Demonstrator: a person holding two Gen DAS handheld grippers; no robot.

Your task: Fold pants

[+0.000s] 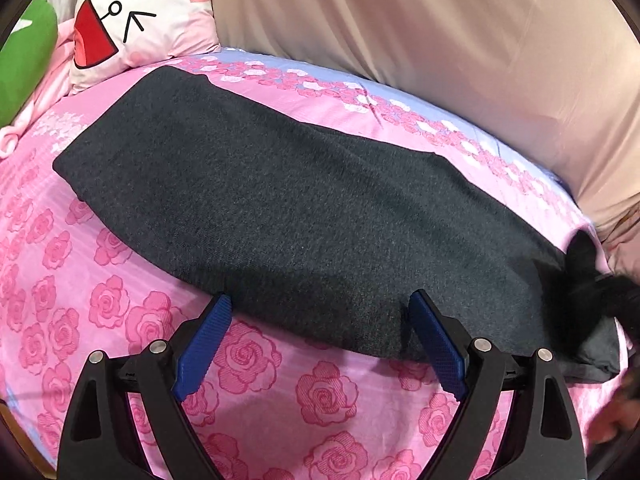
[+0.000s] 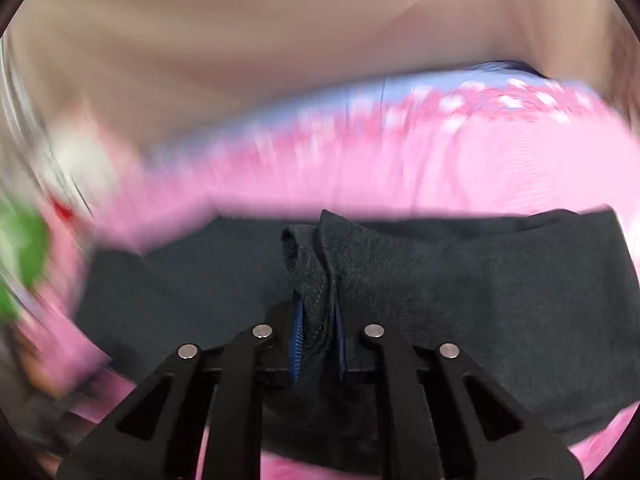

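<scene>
1. Left wrist view is showing a bed sheet (image 1: pixel 120 320) printed with pink roses, spreading across the whole lower part of the picture and curving away toward a band of pale blue with smaller pink and white flowers along its far edge.
2. Dark grey pants (image 1: pixel 280 200) are lying flat on that sheet as one long folded strip, running from the upper left down to the lower right.
3. A white pillow (image 1: pixel 132 20) with a red and black cartoon print is sitting at the far left corner, and something green (image 1: pixel 24 60) is lying just beside it at the frame's edge.
4. A beige curtain or cloth wall (image 1: pixel 440 40) is hanging behind the bed, filling the upper right.
5. The left gripper (image 1: pixel 320 340) is hovering at the near edge of the pants with its blue pads spread wide and nothing between them.
6. At the lower right end of the pants a blurred black shape is showing; I cannot tell exactly what it is.
7. Right wrist view is heavily smeared, yet the right gripper (image 2: pixel 318 344) is showing its fingers pressed close together on a bunched fold of the pants (image 2: pixel 480 280).
8. Behind that fold the pink bed sheet (image 2: pixel 480 172) and the beige backdrop (image 2: pixel 280 40) are appearing as soft streaks.
</scene>
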